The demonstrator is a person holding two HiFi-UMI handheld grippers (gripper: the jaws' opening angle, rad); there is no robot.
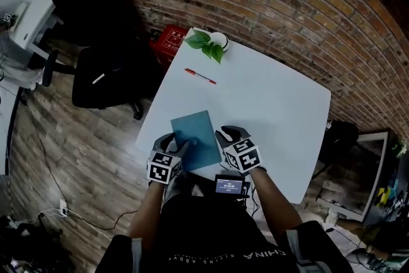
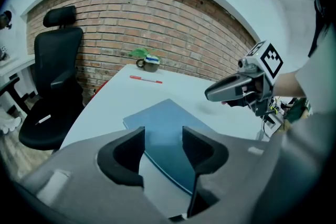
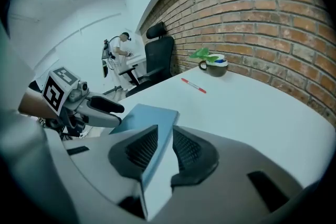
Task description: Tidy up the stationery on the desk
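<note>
The blue notebook (image 1: 195,139) lies flat on the white desk (image 1: 275,105), close to the near edge and skewed to it. The two grippers flank it, presumably so that each can take one side and keep the cover level when it is lifted.

The left gripper (image 2: 163,147) has its jaws wide apart with nothing between the pads. The notebook's near left corner shows on the desk beyond the gap.

The right gripper (image 3: 160,150) has its jaws at a moderate opening, straddling the notebook's right edge. The ribbed face of each pad is visible beside the cover, so the pads do not appear to press on it (treat this as a grip not yet made).

The red pen (image 1: 200,76) lies loose on the desk, well apart from the notebook, toward the far corner.

Containers:
- A mug (image 3: 213,68) stands at the far corner and holds a green plant (image 1: 206,45). Nothing else in it can be made out.
- No pen holder or tray stands on the desk.
- A red box (image 1: 169,41) sits off the desk beside that corner. Its contents cannot be seen.
</note>
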